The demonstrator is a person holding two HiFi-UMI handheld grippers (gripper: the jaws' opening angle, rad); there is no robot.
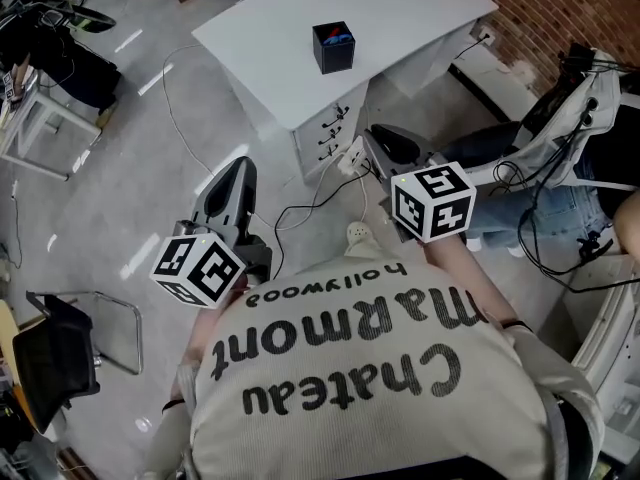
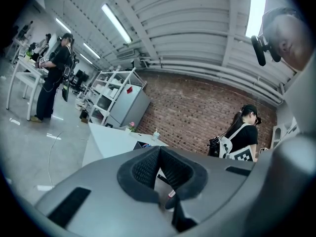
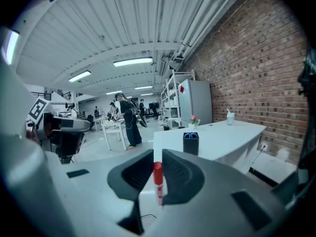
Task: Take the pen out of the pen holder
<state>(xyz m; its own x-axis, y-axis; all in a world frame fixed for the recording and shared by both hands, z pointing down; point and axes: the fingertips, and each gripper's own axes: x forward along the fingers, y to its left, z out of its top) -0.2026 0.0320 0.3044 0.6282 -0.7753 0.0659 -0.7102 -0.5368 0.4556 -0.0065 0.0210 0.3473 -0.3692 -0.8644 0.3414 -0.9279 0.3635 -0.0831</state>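
**A:** Where is the pen?

**B:** The pen (image 3: 157,174) is in the right claw (image 3: 158,154). It stands upright between the 2 pads, red cap on top and pale barrel below.

**A:** How wide is that claw?

**B:** Only as wide as the pen. Both pads press on it from the sides, and nothing else is between them.

**A:** And the pen holder?

**B:** The pen holder (image 1: 333,47) is a black square box standing on the white desk (image 1: 260,38), well apart from the pen and ahead of both claws. Something blue shows at its open top.

**A:** What about the left claw?

**B:** The left claw (image 2: 159,150) is closed, its 2 jaws meeting at the tips. It holds nothing I can name. Low in the gap behind the tips there is a small red-and-white bit. I cannot tell what it is, or whether it sits between the jaws or beyond them.

**A:** How do the 2 claws sit?

**B:** In the head view they are side by side in front of the person, apart from each other. Both point toward the desk. Its drawers (image 1: 330,133) face them, and a brick wall (image 3: 256,73) runs behind it.
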